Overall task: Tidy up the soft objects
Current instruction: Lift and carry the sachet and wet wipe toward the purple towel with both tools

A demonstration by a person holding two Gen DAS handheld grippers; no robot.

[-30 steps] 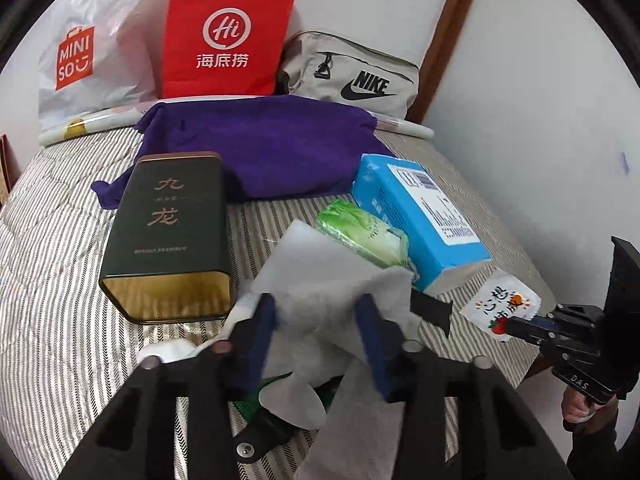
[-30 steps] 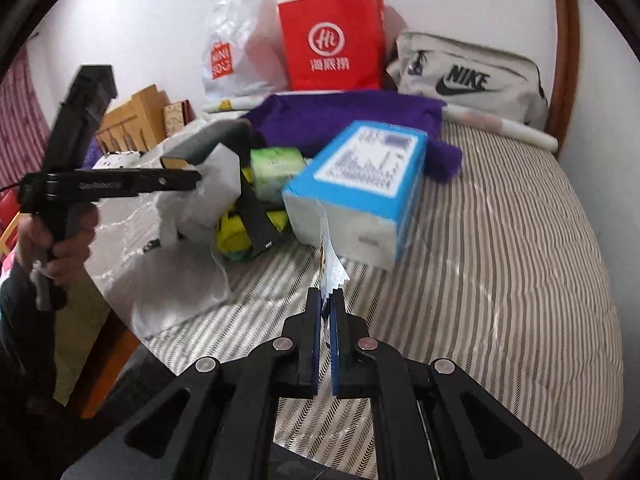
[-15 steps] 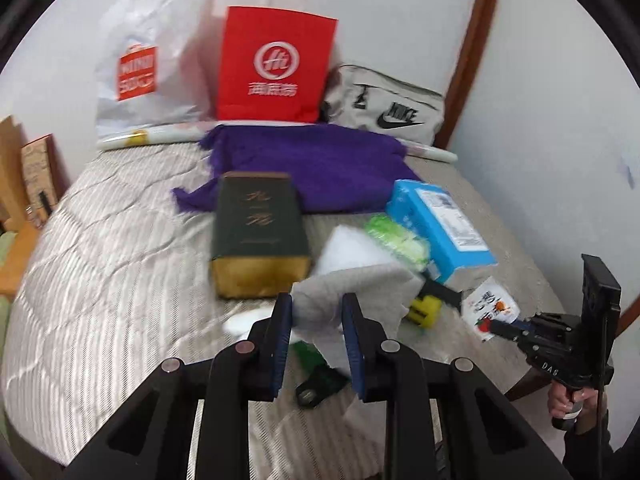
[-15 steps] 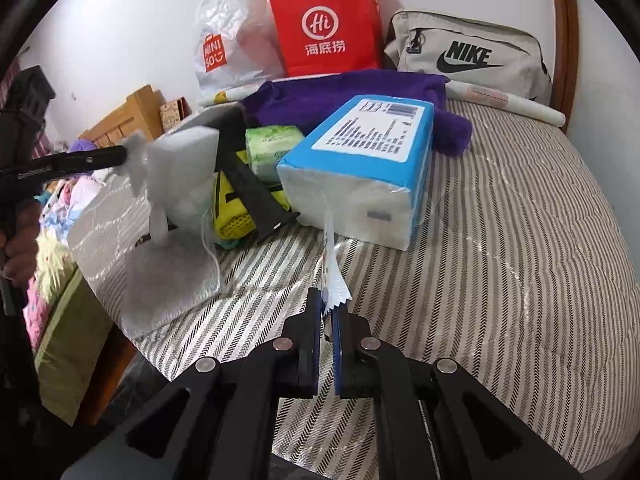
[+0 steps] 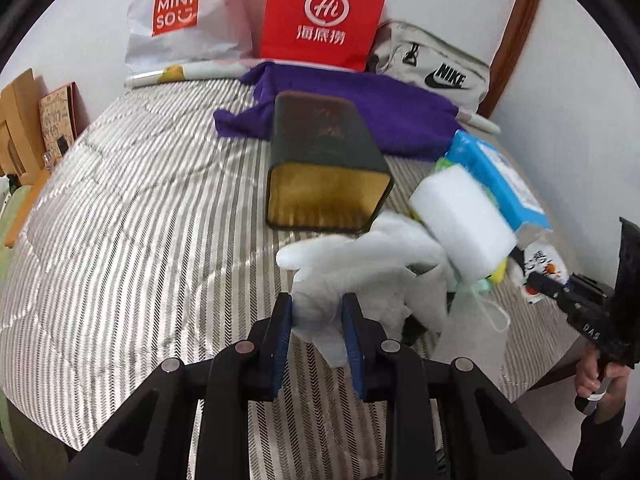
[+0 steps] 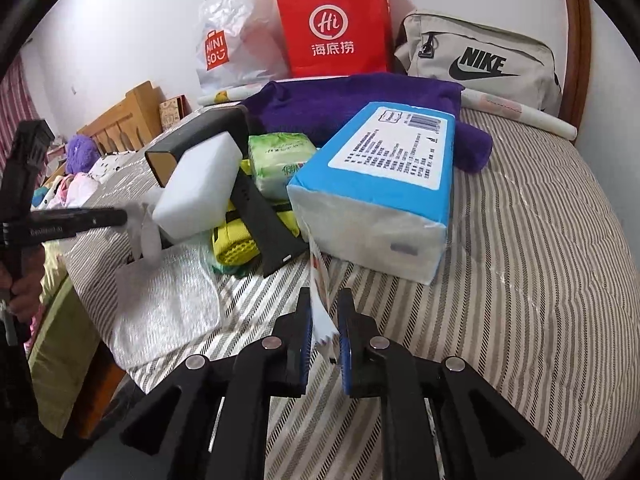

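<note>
Crowding the striped bed's [image 6: 540, 240] near-left edge: white sponge [image 6: 198, 192], tissue pack [image 6: 384, 184].

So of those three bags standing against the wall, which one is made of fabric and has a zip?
The grey Nike bag, rightmost of the three. The red paper bag has string handles, and the white Miniso bag is crinkly plastic.

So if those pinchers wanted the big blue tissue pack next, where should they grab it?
Probably across its narrow white end, coming in from the near side. The tissue pack lies flat on the bed with that end facing the right wrist camera and nothing in front of it but a small sachet. Its long sides are crowded by a green packet and the purple cloth. It looks soft, so the fingers could squeeze in.
</note>
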